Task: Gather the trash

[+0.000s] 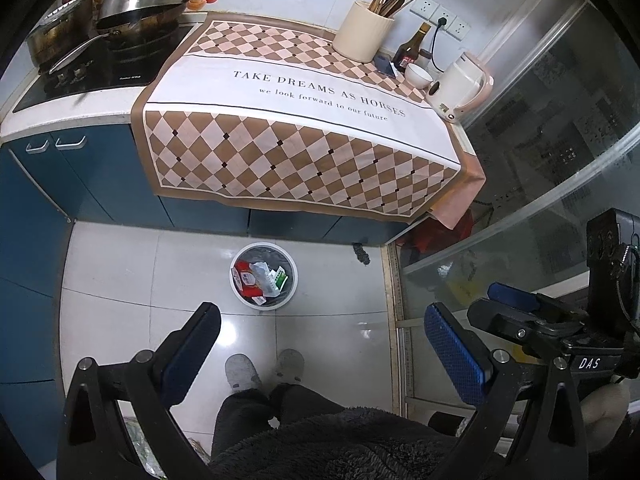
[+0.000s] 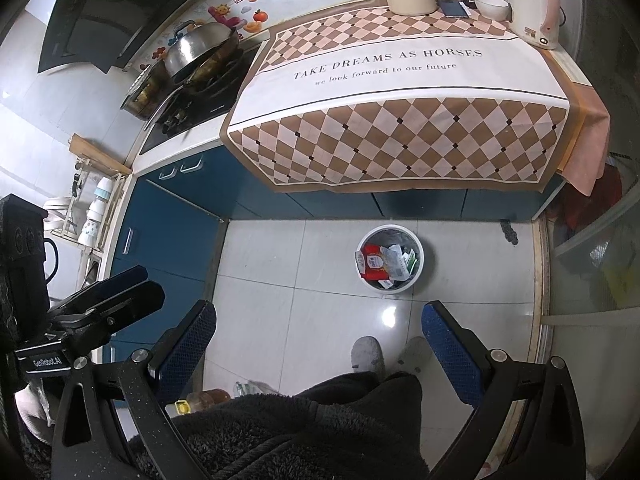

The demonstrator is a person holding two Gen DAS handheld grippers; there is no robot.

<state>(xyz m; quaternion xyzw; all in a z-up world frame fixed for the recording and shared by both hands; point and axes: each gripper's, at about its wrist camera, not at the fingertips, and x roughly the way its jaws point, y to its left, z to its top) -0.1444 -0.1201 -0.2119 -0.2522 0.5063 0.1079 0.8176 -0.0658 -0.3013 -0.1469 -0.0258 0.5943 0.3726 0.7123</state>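
Note:
A white round trash bin (image 1: 237, 286) stands on the tiled floor below the counter, holding red and white wrappers (image 1: 252, 278); it also shows in the right wrist view (image 2: 418, 258). My left gripper (image 1: 320, 334) is open and empty, held high above the floor on the near side of the bin. My right gripper (image 2: 318, 330) is open and empty at a similar height; it also shows at the right edge of the left wrist view (image 1: 520, 312). The checkered cloth (image 1: 304, 92) on the counter has no loose trash visible on it.
A cream utensil holder (image 1: 362, 32), dark bottle (image 1: 412, 46), white bowl (image 1: 418, 76) and kettle (image 1: 460, 88) stand at the counter's back right. A wok (image 1: 140, 4) sits on the stove at left. Glass door (image 1: 540, 152) at right. The person's slippers (image 1: 242, 370) are on the floor.

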